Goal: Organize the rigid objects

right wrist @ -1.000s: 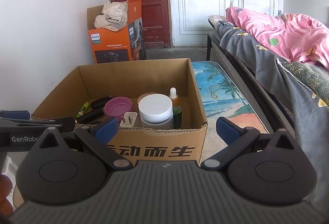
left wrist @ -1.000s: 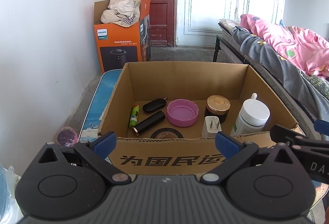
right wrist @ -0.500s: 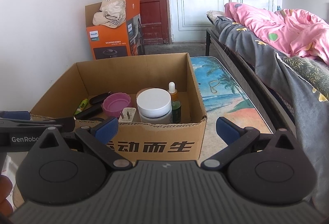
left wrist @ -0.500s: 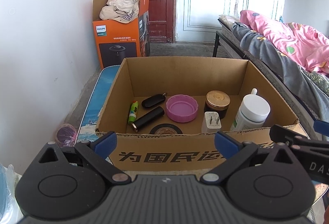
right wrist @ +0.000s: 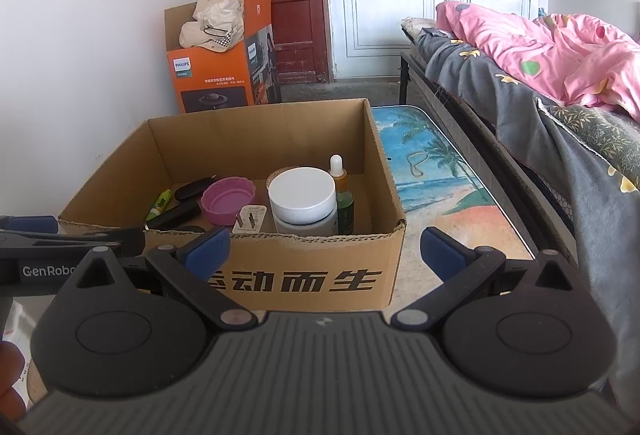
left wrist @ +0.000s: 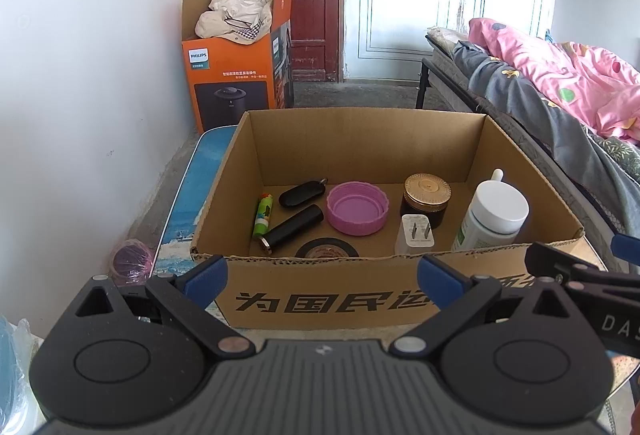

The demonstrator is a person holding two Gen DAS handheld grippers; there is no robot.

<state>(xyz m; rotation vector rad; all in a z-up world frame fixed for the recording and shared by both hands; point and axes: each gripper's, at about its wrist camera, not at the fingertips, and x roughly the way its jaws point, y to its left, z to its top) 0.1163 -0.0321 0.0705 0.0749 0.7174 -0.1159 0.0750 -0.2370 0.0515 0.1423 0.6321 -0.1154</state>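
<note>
A: Looking ahead of both grippers, what sits in the box?

B: Everything: lighter, black tube, pink lid, plug, white bottle. Left gripper is spread wide and empty; right gripper the same.

A: Which is nearer the tube?

B: I judge the left; the tube lies just ahead-left of it, long axis slanting away to the right. The box's near wall stands between, so it must go over. The far half of the box is bare.
</note>
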